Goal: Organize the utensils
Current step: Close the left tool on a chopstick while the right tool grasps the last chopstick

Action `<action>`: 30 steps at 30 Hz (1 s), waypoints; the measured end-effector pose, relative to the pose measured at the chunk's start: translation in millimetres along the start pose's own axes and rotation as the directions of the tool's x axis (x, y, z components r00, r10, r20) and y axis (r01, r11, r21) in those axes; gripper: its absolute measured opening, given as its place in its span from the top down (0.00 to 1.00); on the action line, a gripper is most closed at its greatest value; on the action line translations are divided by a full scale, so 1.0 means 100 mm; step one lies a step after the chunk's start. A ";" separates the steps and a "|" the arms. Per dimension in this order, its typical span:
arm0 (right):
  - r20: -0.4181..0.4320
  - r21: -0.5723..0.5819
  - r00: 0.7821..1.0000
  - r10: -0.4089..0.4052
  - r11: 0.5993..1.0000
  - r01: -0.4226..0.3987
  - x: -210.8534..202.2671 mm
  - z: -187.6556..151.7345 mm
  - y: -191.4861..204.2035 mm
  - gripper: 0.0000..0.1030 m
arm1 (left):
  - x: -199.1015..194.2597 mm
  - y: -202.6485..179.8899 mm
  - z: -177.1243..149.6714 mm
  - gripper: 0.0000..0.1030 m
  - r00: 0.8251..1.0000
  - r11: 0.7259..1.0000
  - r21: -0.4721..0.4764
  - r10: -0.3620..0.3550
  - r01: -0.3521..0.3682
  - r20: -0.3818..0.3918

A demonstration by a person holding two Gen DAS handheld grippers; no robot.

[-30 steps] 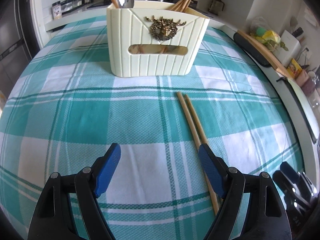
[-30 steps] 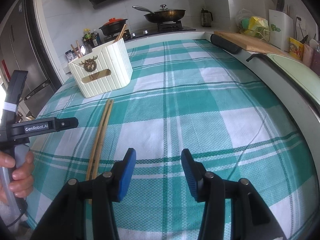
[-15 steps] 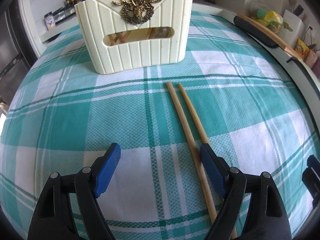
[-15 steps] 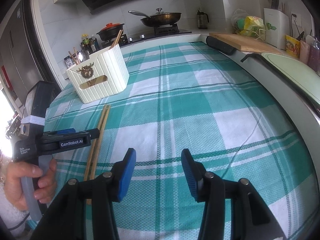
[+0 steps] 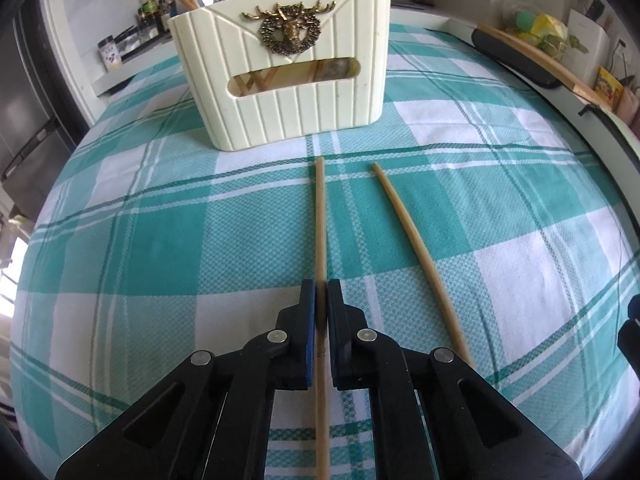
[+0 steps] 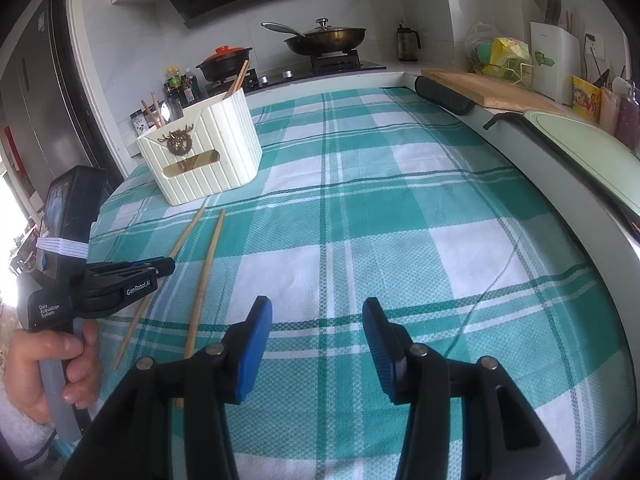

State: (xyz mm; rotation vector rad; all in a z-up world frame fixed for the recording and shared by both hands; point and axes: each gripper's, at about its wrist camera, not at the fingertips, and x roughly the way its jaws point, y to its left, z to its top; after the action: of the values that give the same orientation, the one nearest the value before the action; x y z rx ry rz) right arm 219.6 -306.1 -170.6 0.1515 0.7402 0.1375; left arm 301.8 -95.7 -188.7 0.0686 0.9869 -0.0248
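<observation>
My left gripper [image 5: 320, 292] is shut on a wooden chopstick [image 5: 320, 216] near its middle; the stick points toward the cream utensil holder [image 5: 288, 92]. A second chopstick [image 5: 412, 248] lies on the checked cloth just to its right, angled away. The holder has a brass deer emblem and holds chopsticks and a spoon. In the right wrist view the left gripper [image 6: 170, 266] clamps the left chopstick [image 6: 186, 232], with the other chopstick [image 6: 206, 276] beside it and the holder [image 6: 204, 156] behind. My right gripper [image 6: 316, 316] is open and empty above the cloth.
A green and white checked cloth [image 6: 400, 220] covers the table. A raised white edge with a black pad [image 6: 444, 96] and a wooden board [image 6: 492, 88] runs along the right. A stove with a wok [image 6: 328, 38] and pot stands at the back.
My left gripper moved right over the left chopstick and shut on it. The two chopsticks now lie spread apart. The right gripper has barely moved.
</observation>
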 end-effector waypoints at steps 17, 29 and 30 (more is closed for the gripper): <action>-0.046 -0.061 0.999 0.025 0.998 -0.027 0.08 -0.09 0.36 0.53 | -0.25 1.01 -0.47 0.86 0.998 0.995 -0.097 -0.021 0.016 -0.053; -0.094 -0.104 0.995 0.021 0.994 -0.031 0.11 0.09 0.49 0.53 | -0.54 1.32 -0.43 0.34 0.985 0.979 -0.104 -0.174 0.173 0.002; -0.104 -0.097 0.994 0.026 0.995 -0.036 0.13 0.16 0.48 0.53 | -0.54 1.38 -0.41 0.33 0.981 0.975 -0.109 -0.196 0.194 -0.001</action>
State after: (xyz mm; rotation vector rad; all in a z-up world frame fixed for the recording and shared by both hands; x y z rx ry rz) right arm 236.5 -257.7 -159.1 0.0623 0.8317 0.2126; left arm 244.8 44.0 -159.8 -0.1286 1.0023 -0.1510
